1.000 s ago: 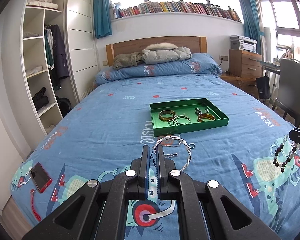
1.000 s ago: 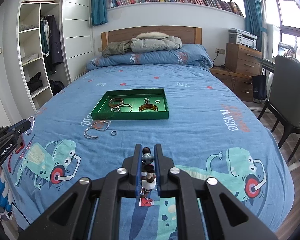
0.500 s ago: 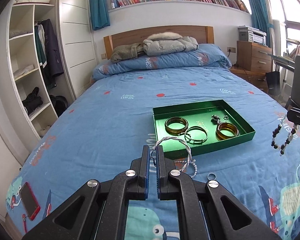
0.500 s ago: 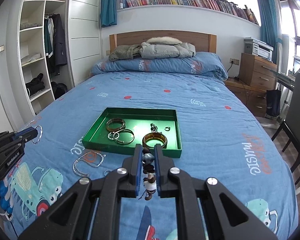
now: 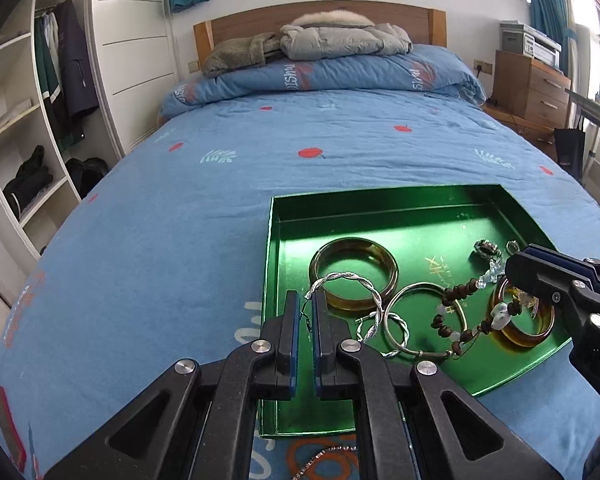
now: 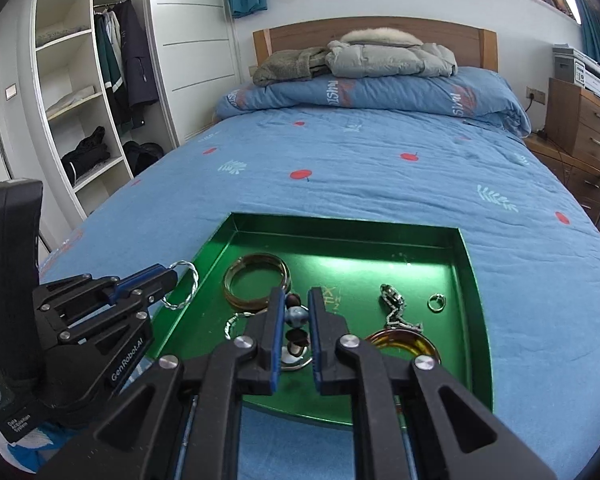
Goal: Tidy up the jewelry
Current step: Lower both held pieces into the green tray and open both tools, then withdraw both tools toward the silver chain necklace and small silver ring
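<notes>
A green tray [image 5: 271,240] [image 6: 476,280] lies on the blue bed. It holds two amber bangles [image 5: 354,272] [image 6: 404,344], a thin silver bangle [image 5: 420,320], a small ring [image 6: 436,302] and a chain piece [image 6: 392,304]. My left gripper [image 5: 304,308] [image 6: 160,280] is shut on a twisted silver bangle [image 5: 352,280] [image 6: 184,284], which hangs over the tray's near left corner. My right gripper [image 6: 294,312] [image 5: 540,276] is shut on a beaded bracelet [image 6: 296,317] [image 5: 460,316] that dangles above the tray's front part.
A beaded silver chain [image 5: 324,456] lies on the bedspread just in front of the tray. A red phone [image 5: 6,420] sits near the bed's left edge. Open wardrobe shelves [image 6: 80,100] stand to the left, and folded bedding with jackets [image 5: 340,40] lies at the headboard.
Both grippers have moved forward and a little down along the bed, each carrying its bracelet. They were well short of the tray and now hang over it.
</notes>
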### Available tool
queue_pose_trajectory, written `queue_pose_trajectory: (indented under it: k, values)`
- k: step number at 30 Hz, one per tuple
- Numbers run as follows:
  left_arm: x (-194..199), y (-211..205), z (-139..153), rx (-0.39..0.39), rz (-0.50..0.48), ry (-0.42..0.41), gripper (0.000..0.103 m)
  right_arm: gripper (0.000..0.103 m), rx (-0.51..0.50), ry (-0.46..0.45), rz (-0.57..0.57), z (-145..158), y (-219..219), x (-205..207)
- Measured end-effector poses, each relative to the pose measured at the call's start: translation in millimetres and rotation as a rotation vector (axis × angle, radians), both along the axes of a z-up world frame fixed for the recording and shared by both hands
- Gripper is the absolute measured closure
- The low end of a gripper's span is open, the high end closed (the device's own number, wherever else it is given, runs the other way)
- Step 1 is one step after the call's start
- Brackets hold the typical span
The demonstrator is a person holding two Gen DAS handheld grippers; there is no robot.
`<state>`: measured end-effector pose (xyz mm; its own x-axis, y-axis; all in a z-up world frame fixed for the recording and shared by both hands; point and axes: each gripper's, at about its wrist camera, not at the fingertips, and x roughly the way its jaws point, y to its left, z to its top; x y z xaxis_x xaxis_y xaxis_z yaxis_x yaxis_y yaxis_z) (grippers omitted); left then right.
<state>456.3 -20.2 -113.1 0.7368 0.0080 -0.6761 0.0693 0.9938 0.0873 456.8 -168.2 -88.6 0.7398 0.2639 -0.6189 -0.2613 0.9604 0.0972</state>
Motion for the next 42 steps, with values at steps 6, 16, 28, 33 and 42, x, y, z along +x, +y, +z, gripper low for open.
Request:
queue_pose_trajectory:
  k: [6, 16, 28, 33, 42]
  values:
    - [3.2, -2.5, -26.7, 0.005, -0.014, 0.052, 0.097, 0.092, -0.041, 0.085, -0.072, -40.3, -19.2, 12.4]
    - [1.5, -3.8, -36.9, -0.046, -0.002, 0.079, 0.086, 0.084, -0.049, 0.102, -0.077, -45.9, -34.2, -2.7]
    - [-31.2, -6.5, -12.7, -0.025, -0.005, -0.001, 0.052, 0.073, 0.023, 0.007, -0.094, -27.5, -47.0, -50.7]
    - [-49.5, -8.3, 4.6, -0.013, -0.003, -0.042, 0.051, 0.073, 0.034, -0.018, -0.098, -20.2, -48.4, -70.4]
    - [-81.3, -10.3, 21.0, -0.008, 0.001, -0.07, 0.047, 0.073, 0.05, -0.058, -0.104, -3.3, -53.8, -99.6]
